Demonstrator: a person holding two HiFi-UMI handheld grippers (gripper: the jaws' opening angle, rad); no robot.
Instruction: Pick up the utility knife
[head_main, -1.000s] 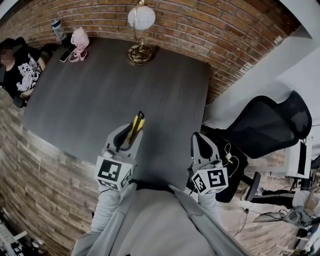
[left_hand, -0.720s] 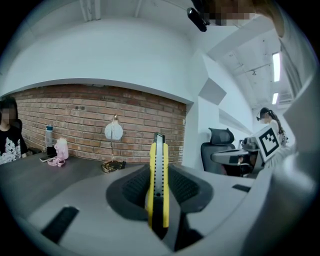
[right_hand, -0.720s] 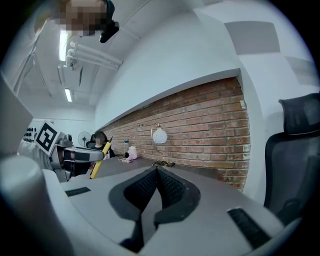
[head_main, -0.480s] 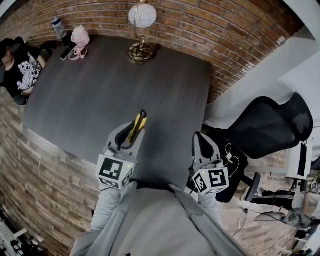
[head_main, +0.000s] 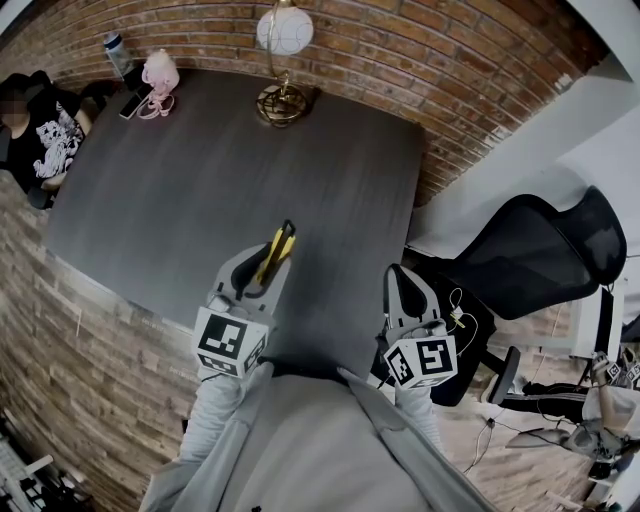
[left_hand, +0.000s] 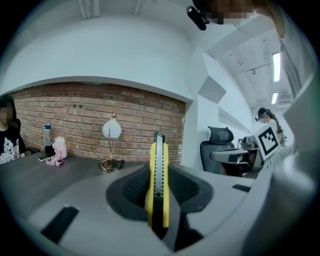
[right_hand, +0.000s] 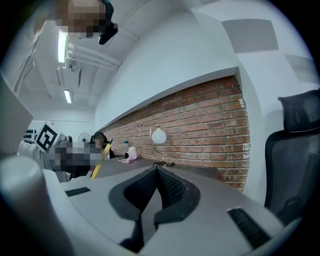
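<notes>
- Above the table edge, the left tool clamps the knife; the right tool is closed, empty.
- The grip looks narrow: a jolt could pivot or drop the knife.

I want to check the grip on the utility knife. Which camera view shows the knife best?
The left gripper view: the utility knife stands close and upright, clamped between the jaws of the left gripper. The head view shows it small, from above. The right gripper view shows only a yellow sliver.
</notes>
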